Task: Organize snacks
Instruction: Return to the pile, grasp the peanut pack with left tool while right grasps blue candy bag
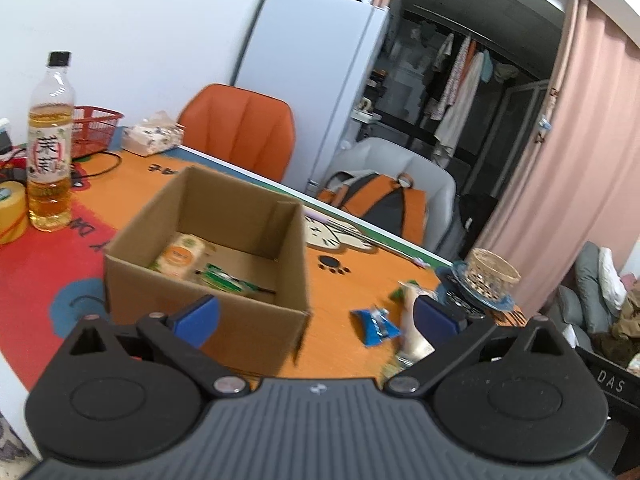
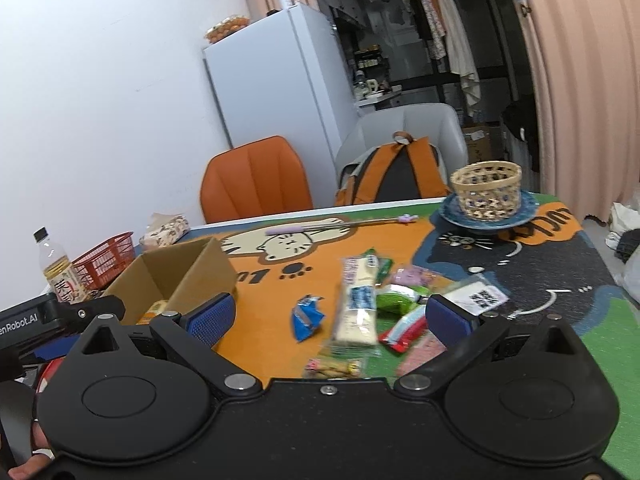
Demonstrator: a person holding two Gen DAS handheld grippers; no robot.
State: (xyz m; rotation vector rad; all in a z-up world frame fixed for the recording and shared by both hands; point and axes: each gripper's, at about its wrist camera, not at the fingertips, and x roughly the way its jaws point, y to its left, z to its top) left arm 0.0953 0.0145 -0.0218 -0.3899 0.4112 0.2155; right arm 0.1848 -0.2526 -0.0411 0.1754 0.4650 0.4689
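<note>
Left gripper (image 1: 316, 316) tipped gently downward, jaws spread wide, blue pads (image 1: 200, 314) well apart, nothing between them. Right gripper (image 2: 330, 314) matches it: angled slightly down, jaws wide, empty. In the right wrist view the left gripper's black body pokes in at the left edge, and fingers (image 2: 28, 470) curl at the bottom corner.
</note>
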